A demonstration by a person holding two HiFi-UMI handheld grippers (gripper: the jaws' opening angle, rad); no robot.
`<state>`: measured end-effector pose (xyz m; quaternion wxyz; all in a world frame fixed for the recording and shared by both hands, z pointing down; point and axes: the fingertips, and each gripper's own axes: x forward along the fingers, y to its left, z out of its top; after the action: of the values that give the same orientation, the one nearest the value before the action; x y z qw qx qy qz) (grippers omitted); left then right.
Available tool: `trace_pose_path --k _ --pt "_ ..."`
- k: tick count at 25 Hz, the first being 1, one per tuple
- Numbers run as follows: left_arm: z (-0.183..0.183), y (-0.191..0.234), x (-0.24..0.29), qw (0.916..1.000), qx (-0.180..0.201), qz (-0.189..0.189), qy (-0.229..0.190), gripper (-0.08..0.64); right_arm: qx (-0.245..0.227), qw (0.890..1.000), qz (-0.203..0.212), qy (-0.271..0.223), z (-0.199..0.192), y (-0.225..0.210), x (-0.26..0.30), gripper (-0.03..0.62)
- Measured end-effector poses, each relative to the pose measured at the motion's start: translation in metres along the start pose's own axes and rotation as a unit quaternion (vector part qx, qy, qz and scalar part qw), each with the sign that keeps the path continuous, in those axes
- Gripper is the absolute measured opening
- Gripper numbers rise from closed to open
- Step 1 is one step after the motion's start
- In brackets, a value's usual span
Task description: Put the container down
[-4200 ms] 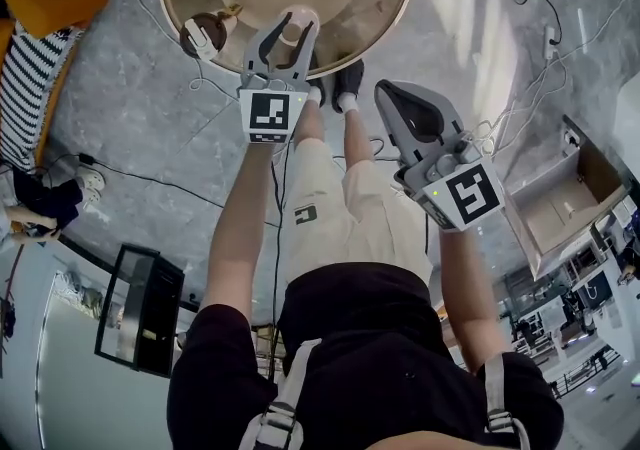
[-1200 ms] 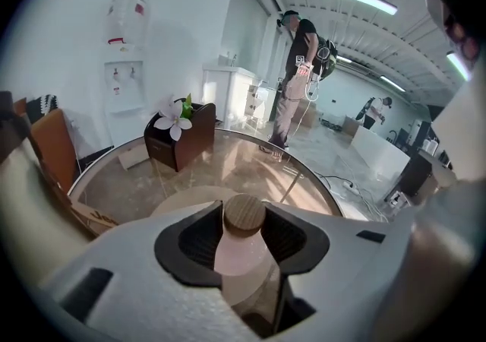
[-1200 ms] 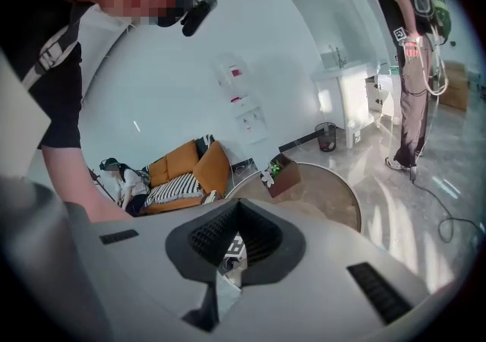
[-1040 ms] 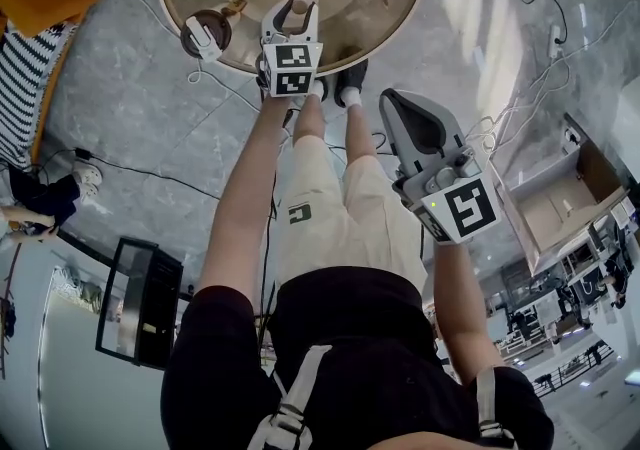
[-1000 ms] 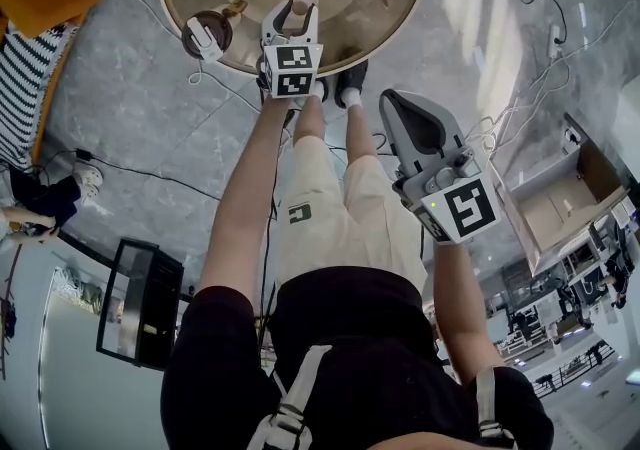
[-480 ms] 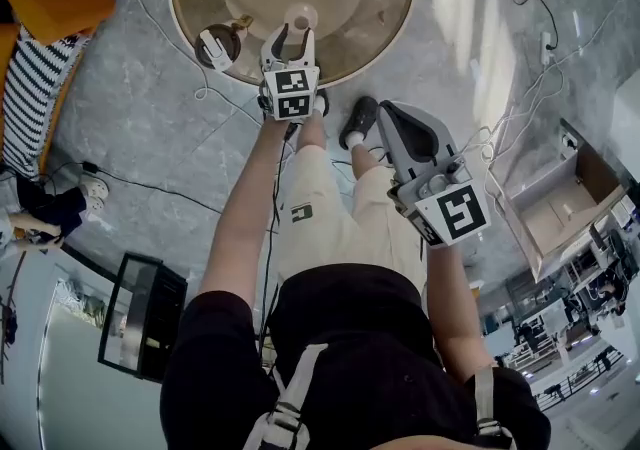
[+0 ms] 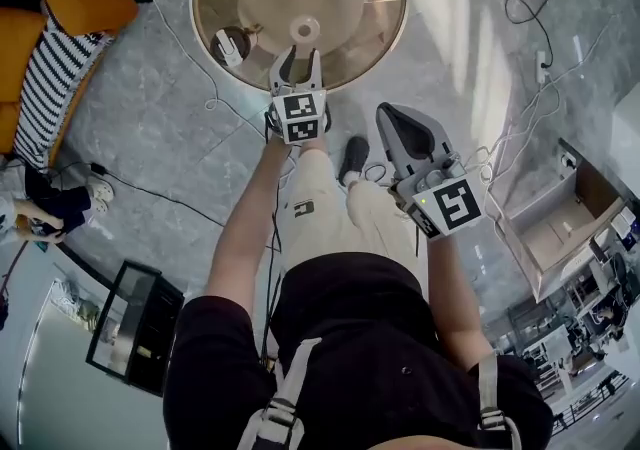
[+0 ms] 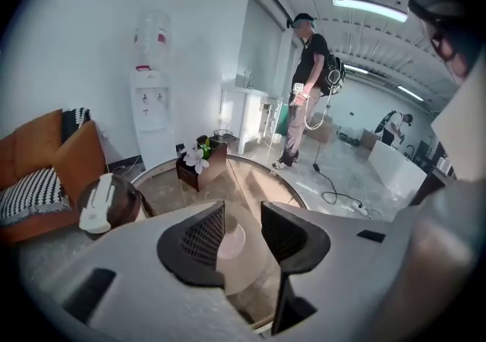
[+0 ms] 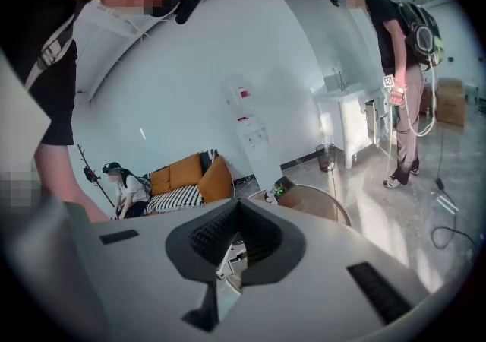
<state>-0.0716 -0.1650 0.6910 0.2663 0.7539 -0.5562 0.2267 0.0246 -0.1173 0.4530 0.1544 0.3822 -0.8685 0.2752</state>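
the small pale round container [image 7: 304,31] is sitting upright on the round glass-topped table with the gold rim [image 7: 401,8], near the table's edge on the person's side, and nothing is touching it; so the putting down is looking done; the left gripper [image 7: 299,58] is hanging at the table's near edge, just short of the container, with its jaws standing apart and empty; they have just been easing a little closer, with nothing gripped between them; in the left gripper view the container [image 8: 231,241] is showing through the gap, lying on the table beyond the pads and clear of them; the right gripper [image 7: 393,118] is hovering off the table, over the grey marbled floor [image 7: 150,128], its jaws resting together on nothing; what is left, as i am judging it, is only drawing both grippers back from the table.
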Motion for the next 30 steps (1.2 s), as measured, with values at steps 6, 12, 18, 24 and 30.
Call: trace_pose_path --k 6,12,18,24,30 --pt "0.037 -0.026 -0.061 0.9992 -0.002 0.005 -0.04 0.152 -0.033 0.999 0.017 -0.011 0.005 0.022 -0.049 0.003" --pt "0.071 -0.047 -0.122 0.9965 -0.011 0.024 -0.079 0.142 -0.063 0.997 0.031 -0.039 0.013 0.048 -0.093 0.003" --pt "0.078 -0.102 -0.2 0.9915 -0.008 0.05 -0.12 0.054 -0.07 0.993 0.05 -0.075 -0.003 0.072 -0.172 0.003" --pt "0.075 -0.142 -0.271 0.9886 -0.017 0.055 -0.139 0.037 -0.087 0.989 0.06 -0.102 -0.011 0.089 -0.231 0.003" --pt "0.064 -0.166 -0.315 0.9891 -0.034 0.052 -0.134 0.02 -0.107 0.986 0.066 -0.108 -0.019 0.092 -0.259 0.003"
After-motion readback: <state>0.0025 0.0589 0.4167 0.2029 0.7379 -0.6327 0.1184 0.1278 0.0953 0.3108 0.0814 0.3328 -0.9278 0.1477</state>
